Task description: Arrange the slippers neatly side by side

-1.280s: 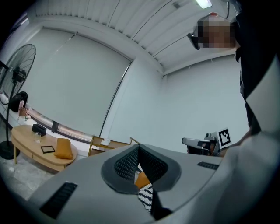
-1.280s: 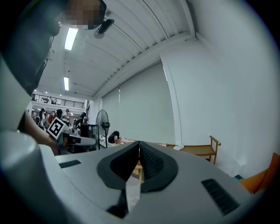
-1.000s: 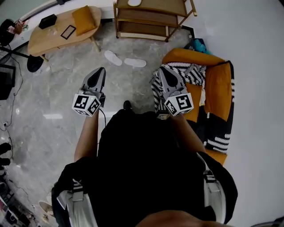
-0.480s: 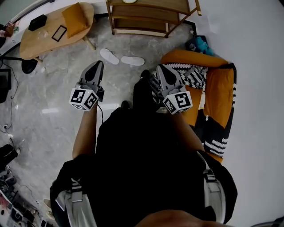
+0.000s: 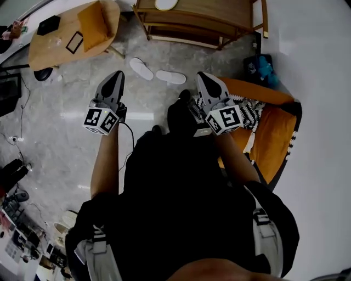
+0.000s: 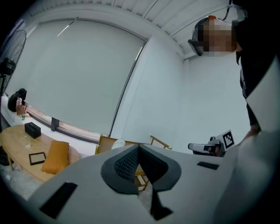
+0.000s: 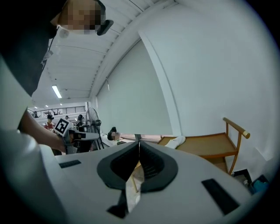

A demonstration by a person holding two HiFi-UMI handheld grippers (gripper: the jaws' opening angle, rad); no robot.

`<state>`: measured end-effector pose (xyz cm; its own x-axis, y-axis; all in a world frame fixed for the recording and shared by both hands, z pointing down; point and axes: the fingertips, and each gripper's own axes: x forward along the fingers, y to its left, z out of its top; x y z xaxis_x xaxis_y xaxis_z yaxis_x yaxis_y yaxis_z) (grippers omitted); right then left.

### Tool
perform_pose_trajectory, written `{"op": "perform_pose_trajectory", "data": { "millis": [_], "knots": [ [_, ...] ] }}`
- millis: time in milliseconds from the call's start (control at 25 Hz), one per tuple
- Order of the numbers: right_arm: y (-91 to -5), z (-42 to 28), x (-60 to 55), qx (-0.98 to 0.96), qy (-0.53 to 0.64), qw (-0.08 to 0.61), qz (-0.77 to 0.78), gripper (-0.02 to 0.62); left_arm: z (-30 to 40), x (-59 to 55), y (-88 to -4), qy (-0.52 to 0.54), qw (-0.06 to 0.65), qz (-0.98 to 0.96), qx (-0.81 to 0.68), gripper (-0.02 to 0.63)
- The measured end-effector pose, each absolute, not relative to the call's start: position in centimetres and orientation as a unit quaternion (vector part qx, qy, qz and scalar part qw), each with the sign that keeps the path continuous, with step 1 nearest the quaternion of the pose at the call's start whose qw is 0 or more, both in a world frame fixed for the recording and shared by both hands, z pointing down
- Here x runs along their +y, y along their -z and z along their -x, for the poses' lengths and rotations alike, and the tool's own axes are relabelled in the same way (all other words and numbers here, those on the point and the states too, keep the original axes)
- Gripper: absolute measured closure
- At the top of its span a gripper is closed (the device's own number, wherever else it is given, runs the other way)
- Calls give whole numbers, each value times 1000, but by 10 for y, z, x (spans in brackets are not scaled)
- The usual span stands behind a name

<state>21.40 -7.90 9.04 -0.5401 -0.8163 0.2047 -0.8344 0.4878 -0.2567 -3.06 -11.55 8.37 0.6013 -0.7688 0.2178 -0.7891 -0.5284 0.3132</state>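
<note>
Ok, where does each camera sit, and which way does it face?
Head view: on the person's head, looking steeply down at two white slippers before the wooden shelf; torso, forearms, left claw, right claw show.
Left gripper view: on the left claw, facing nearly level past shut jaws; dark clothing upper right.
Right gripper view: on the right claw, jaws shut, facing the shelf; forearm at left.
Shared: each gripper view shows the shelf and the other claw.

Just before the wooden shelf (image 5: 192,19) two white slippers (image 5: 141,69) lie angled apart, with left tool (image 5: 116,75) and right tool (image 5: 201,76), jaws together, farther from it.
</note>
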Motion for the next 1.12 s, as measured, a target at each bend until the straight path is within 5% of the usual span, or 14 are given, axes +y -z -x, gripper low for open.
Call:
{"op": "perform_pose_trajectory", "data": {
  "millis": [480, 1120],
  "knots": [
    [-233, -215, -164, -857, -244, 79, -448, 563, 27, -182, -222, -133, 264, -850, -436, 591],
    [-554, -151, -182, -755, -357, 189, -516, 563, 91, -212, -574, -287, 301, -846, -333, 589]
  ]
}}
